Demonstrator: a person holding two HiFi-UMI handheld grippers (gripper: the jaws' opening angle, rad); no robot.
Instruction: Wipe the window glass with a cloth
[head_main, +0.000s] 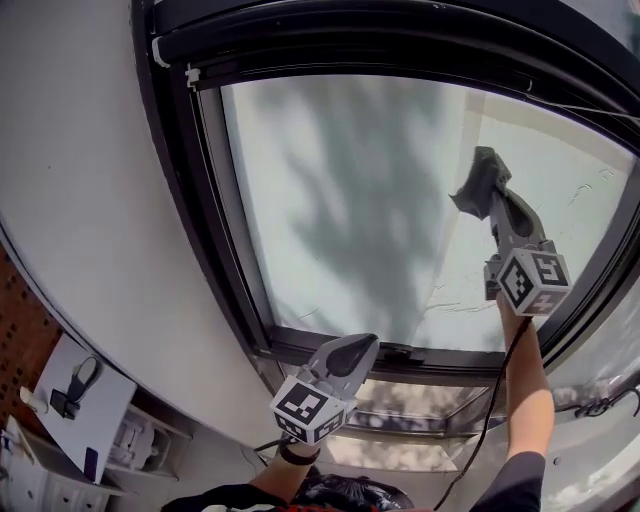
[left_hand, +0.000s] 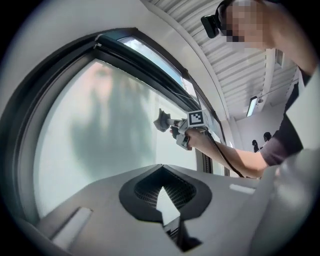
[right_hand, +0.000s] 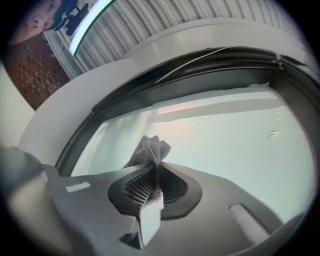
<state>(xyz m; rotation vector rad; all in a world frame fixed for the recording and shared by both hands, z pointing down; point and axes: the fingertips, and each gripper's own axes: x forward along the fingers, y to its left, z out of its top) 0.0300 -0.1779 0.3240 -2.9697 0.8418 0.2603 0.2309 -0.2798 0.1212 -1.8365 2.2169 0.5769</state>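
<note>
Left claw (head_main: 352, 353) nearest: jaws together on nothing, hanging low by the bottom of the window frame (head_main: 200, 220), well apart from the work. Farther and to the right, right claw (head_main: 489, 196) held high on an outstretched arm (head_main: 525, 390), clamped on the cloth (head_main: 481, 178), long axis running up the pane from lower right to upper left. Cloth pinched at one bunched end, the rest fanned out beyond the jaw tips. Dark grey, open waffle-like weave, crumpled into folds rather than spread flat. In the right gripper view, same cloth (right_hand: 151, 148) standing proud of the right claw (right_hand: 156, 180), pale pane right behind. Against the window glass (head_main: 340, 200) in its upper right part, by the look of it, though true contact not certain from any view. Most of the pane to the left of the cloth and below — so next stroke probably leftward or downward, by the right hand, clearly the nearer one. Glass milky, with a soft branching shadow across the middle and faint streaks near the lower right edge.
</note>
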